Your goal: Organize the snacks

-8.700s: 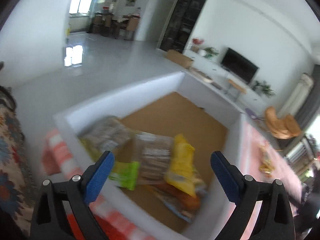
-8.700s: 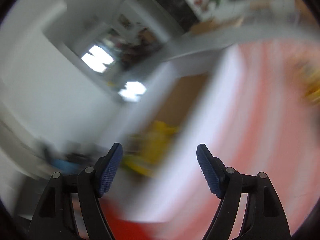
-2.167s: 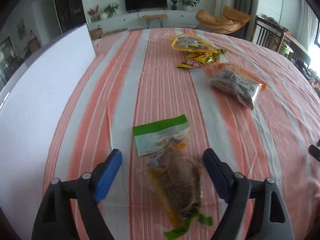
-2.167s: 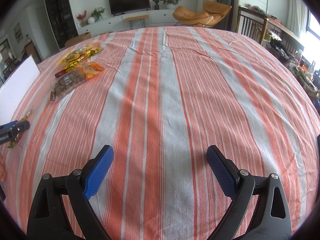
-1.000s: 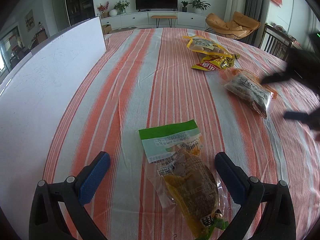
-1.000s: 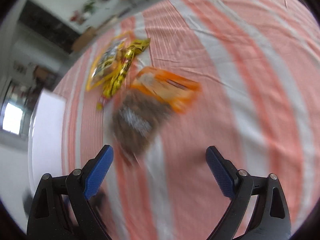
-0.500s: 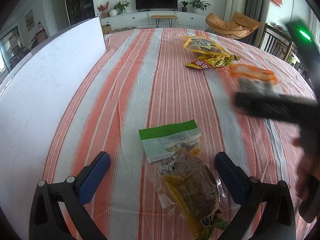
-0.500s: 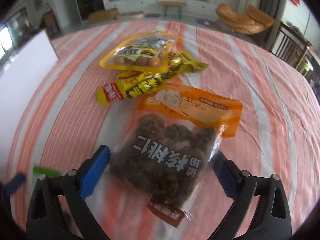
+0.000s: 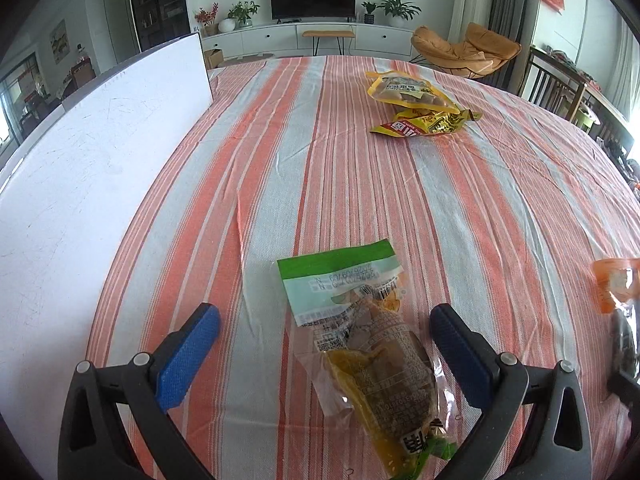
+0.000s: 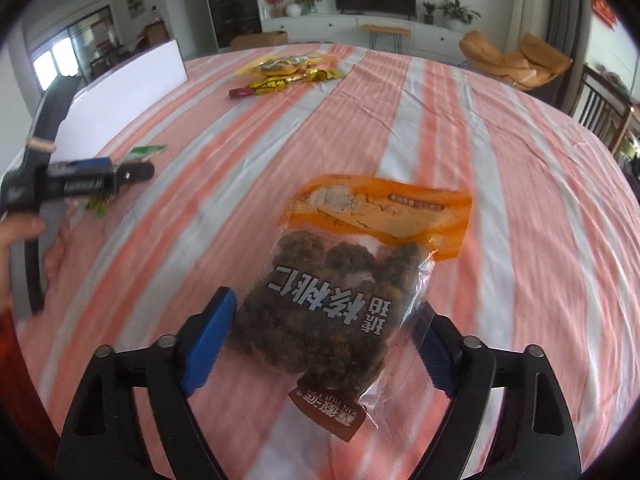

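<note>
Living-room furniture, a television and an orange chair ring a large tabletop (image 9: pixel 460 184) covered in an orange-and-white striped cloth. At nine o'clock in the left wrist view stands the white wall of a box (image 9: pixel 100 152), seemingly the place where snacks go. Two yellow snack packs (image 9: pixel 416 108) lie far off at one o'clock.

The left tool (image 9: pixel 324 344) hovers with its blue pads spread wide, released, either side of a green-topped snack bag (image 9: pixel 360 344) lying flat on the cloth, touching neither pad.

The right tool (image 10: pixel 320 344) straddles an orange-topped walnut bag (image 10: pixel 344 280). Its jaws are widening slightly, and the bag sits between them, apparently brushing both pads but not visibly squeezed.

The step in hand looks like picking up, one bag per tool. Next, each tool needs to close firmly on its bag, then carry it toward the box.

A second ago the walnut bag lay near the yellow packs at two o'clock; it now sits at the left view's three o'clock edge.
</note>
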The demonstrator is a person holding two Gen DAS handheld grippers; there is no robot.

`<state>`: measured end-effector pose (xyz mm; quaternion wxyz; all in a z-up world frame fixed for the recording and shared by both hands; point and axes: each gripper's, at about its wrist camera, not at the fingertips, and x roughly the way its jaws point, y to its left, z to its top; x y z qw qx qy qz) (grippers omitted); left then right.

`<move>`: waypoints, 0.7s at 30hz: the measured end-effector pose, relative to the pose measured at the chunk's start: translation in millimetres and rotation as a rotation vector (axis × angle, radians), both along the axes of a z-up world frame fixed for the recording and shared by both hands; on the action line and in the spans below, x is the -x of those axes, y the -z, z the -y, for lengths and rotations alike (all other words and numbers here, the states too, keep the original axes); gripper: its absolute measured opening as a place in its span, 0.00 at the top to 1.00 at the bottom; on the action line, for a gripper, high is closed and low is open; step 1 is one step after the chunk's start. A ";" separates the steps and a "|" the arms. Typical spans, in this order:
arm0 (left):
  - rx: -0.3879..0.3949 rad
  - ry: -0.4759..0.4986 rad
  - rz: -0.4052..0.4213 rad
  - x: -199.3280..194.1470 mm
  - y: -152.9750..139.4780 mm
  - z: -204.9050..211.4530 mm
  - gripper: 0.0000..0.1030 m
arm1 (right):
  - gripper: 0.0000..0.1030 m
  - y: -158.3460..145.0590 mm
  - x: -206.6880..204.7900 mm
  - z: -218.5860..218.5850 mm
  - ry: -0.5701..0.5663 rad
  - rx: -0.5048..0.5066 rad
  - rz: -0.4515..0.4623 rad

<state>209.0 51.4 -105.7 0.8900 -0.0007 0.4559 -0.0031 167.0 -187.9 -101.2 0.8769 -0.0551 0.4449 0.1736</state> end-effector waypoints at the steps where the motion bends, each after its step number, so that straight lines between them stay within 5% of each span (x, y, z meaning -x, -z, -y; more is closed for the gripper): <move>1: 0.000 0.000 0.000 0.0 0.0 -0.1 0.00 | 0.10 0.3 0.5 0.4 0.004 -0.002 0.004; 21: -0.001 -0.001 0.000 -0.2 -0.2 0.0 0.00 | 0.04 3.2 0.8 -5.2 0.008 0.036 -0.003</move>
